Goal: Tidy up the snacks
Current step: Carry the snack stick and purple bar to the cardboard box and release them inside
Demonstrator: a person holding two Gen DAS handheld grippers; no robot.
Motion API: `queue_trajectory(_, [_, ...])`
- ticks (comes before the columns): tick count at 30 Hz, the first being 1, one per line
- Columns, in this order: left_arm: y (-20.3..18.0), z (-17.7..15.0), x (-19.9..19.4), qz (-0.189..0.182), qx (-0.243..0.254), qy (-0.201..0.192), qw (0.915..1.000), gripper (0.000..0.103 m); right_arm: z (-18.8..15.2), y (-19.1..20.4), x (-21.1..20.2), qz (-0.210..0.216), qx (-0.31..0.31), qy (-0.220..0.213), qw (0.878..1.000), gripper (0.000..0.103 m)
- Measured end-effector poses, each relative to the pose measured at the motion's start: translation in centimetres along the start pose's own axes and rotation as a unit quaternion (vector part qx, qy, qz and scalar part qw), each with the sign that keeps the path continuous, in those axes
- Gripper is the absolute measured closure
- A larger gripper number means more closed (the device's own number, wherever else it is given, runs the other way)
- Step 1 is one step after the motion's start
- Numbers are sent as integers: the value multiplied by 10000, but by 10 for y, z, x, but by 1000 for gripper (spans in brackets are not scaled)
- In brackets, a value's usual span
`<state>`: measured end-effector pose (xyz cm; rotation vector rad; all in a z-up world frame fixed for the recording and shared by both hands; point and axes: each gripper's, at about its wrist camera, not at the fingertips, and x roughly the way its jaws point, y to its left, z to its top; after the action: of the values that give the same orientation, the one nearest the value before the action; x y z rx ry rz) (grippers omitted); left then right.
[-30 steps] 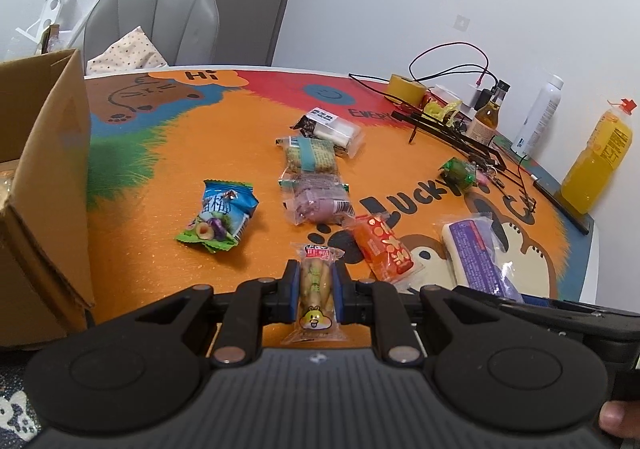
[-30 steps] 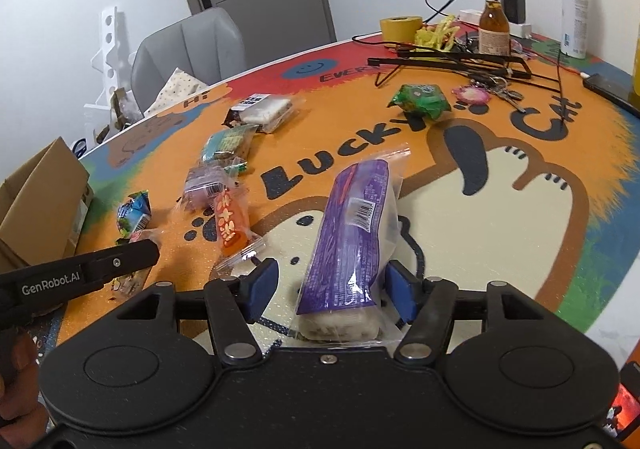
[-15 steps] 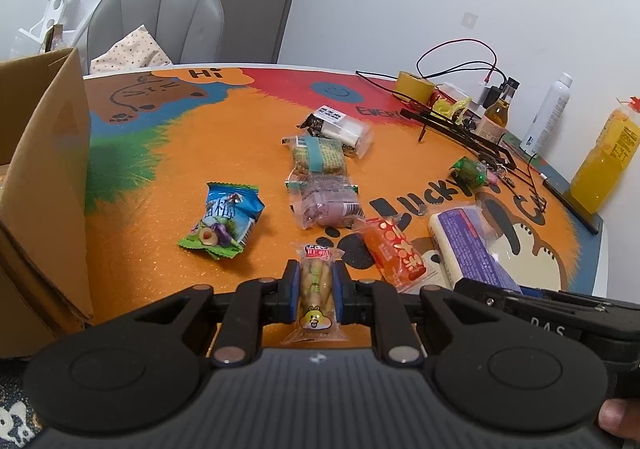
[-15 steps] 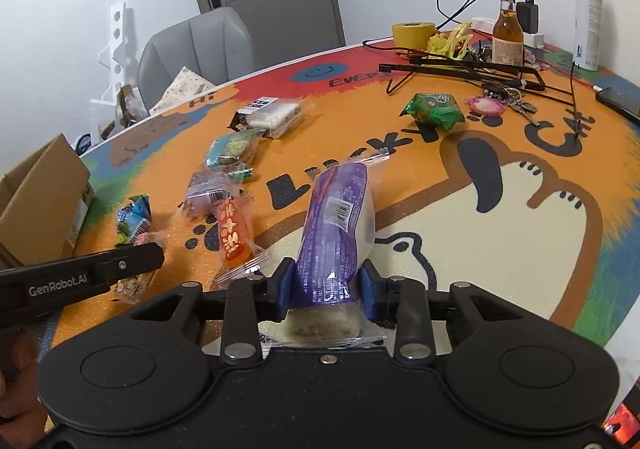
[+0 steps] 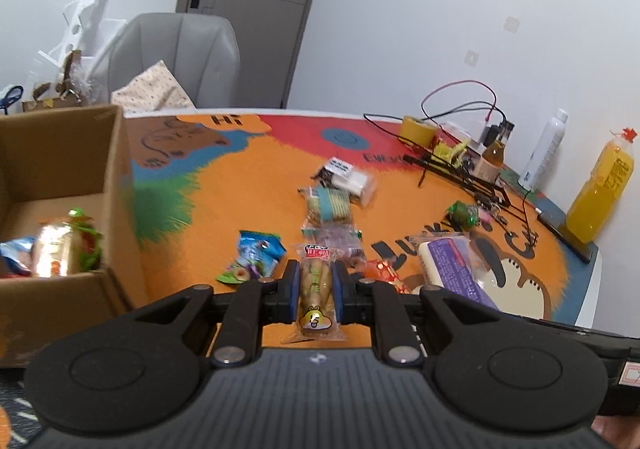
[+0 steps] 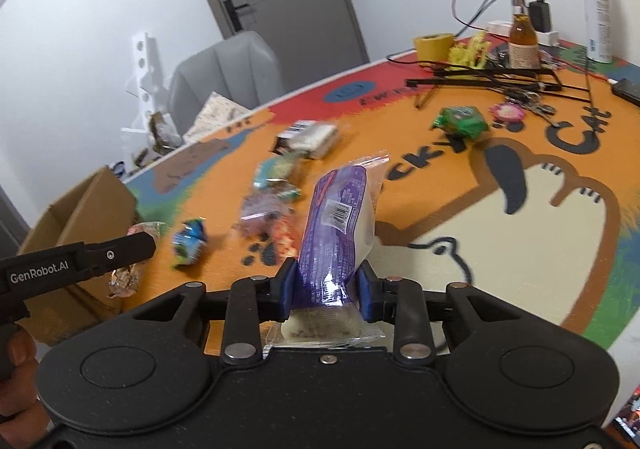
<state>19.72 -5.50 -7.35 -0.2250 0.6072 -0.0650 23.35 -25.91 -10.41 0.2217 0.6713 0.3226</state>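
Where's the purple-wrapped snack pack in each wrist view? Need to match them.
Left wrist: purple-wrapped snack pack sits lower right of centre, beside the orange packet, its near end hidden behind the gripper body.
Right wrist: same pack at centre, clamped upright in the right gripper, lifted off the table.
Shared landmark: green snack packet by the "LUCKY" lettering.

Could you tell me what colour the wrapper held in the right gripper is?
Purple wrapper with clear ends, best seen from the right wrist.
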Motion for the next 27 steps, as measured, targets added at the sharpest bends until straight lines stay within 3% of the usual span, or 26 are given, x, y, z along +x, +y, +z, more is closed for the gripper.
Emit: queue_trajectory(27, [67,40,-72,813,-361,-690,9936,87,38,94,10,1211,-384,-206,9917,74])
